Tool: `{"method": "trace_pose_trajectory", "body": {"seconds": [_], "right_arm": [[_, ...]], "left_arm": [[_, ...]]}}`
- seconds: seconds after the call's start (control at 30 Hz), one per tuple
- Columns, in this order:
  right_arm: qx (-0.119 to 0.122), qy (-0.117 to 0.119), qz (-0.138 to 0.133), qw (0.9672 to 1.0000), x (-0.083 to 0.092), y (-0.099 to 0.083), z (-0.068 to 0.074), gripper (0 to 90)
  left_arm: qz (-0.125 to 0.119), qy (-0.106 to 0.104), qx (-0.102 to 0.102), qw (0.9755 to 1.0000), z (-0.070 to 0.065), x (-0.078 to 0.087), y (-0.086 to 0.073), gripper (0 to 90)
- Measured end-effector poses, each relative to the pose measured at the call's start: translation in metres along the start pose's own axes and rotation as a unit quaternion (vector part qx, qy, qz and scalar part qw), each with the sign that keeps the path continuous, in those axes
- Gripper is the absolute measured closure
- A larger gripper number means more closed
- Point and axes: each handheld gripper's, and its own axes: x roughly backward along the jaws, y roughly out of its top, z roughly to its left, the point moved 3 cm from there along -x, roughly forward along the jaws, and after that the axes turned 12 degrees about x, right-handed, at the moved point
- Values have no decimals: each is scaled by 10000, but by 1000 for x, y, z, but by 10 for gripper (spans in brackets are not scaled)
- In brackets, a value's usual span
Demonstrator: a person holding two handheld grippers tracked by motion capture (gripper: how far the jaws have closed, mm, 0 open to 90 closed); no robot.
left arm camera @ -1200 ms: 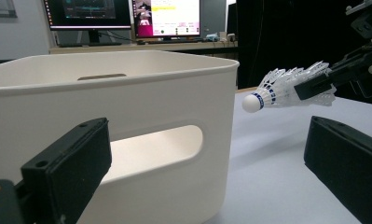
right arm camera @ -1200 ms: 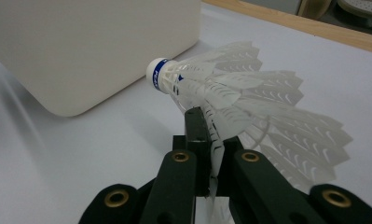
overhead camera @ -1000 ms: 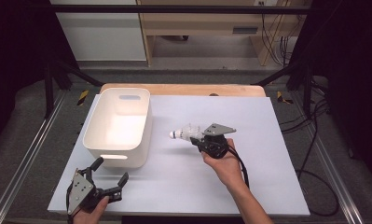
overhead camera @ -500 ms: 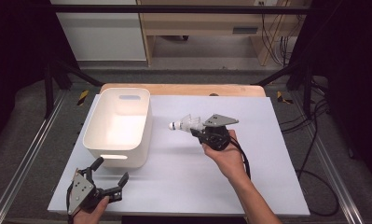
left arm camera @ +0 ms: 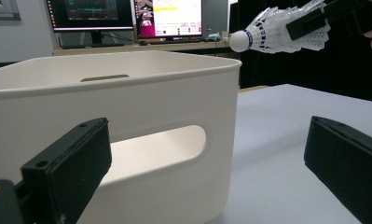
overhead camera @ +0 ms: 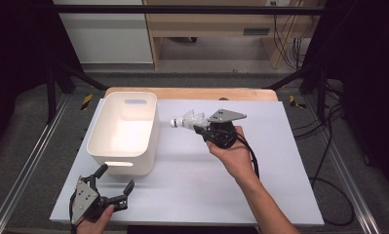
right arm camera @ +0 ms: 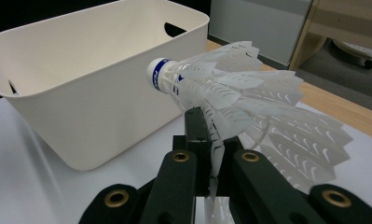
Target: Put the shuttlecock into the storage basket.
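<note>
A white shuttlecock [overhead camera: 186, 120] with a blue band at its cork hangs above the table just right of the white bin [overhead camera: 98, 141]. My right gripper [overhead camera: 201, 126] is shut on its feather skirt, cork pointing toward the bin. In the right gripper view the shuttlecock [right arm camera: 230, 93] is pinched between the black jaws with the bin [right arm camera: 81, 107] behind it. Near the table's front left corner my left gripper [overhead camera: 115, 182] rests open, nothing between its jaws. The left gripper view faces the bin [left arm camera: 141, 116] wall, with the shuttlecock [left arm camera: 277, 30] held high at the upper right.
The white table top [overhead camera: 280, 175] has bare room in front of and to the right of the bin. A wooden board [overhead camera: 241, 94] edges the far side. Metal rails run along both sides, and cables [overhead camera: 323, 161] trail on the floor at right.
My right hand has lifted the shuttlecock upward and slightly toward the far side. The left gripper has stayed put.
</note>
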Motion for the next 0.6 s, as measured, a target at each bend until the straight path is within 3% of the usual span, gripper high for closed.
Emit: {"method": "trace_pose_trajectory", "body": {"seconds": [0.6], "right_arm": [[125, 171, -30, 9998, -27, 39, 2, 894]], "left_arm": [[-14, -7, 21, 10000, 0, -1, 0, 8]]}}
